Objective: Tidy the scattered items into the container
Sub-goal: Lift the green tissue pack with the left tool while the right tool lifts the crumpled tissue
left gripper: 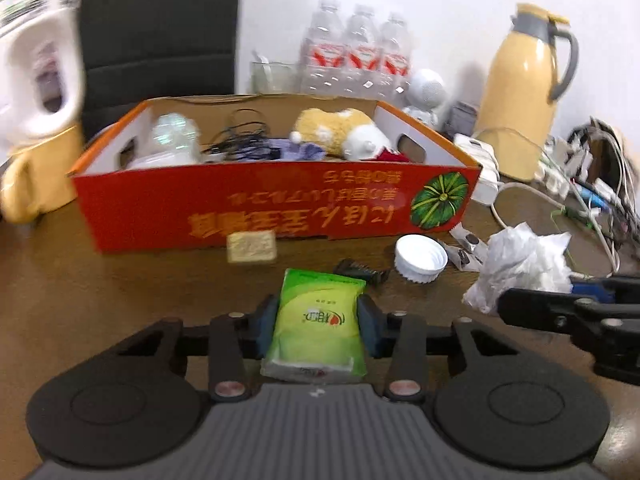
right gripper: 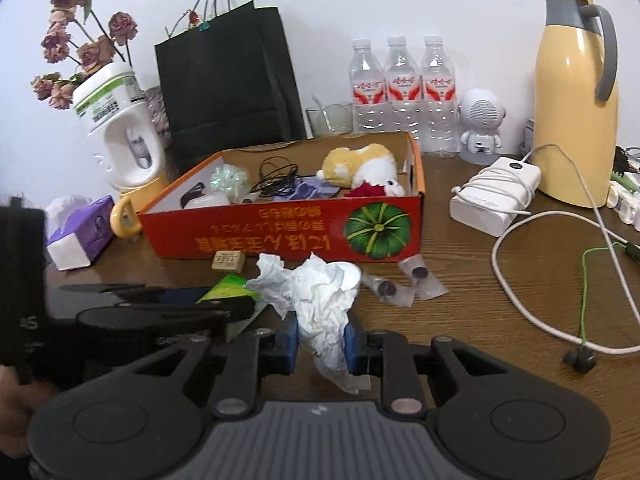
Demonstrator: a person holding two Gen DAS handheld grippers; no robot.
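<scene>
Two grabs on, one in each claw.
My left gripper point(left gripper: 319, 322) pinches the green tissue pack point(left gripper: 318, 320) between its pads; my right gripper point(right gripper: 320, 346) is clamped narrow on the crumpled white paper point(right gripper: 320, 300). Straight ahead of both sits the red cardboard box point(left gripper: 276, 204), with a white cap point(left gripper: 421, 258) right of the pack.

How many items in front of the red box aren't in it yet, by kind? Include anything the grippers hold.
green tissue pack: 1
crumpled paper: 1
white cap: 1
clear sachets: 2
beige block: 1
black clip: 1
Total: 7
</scene>
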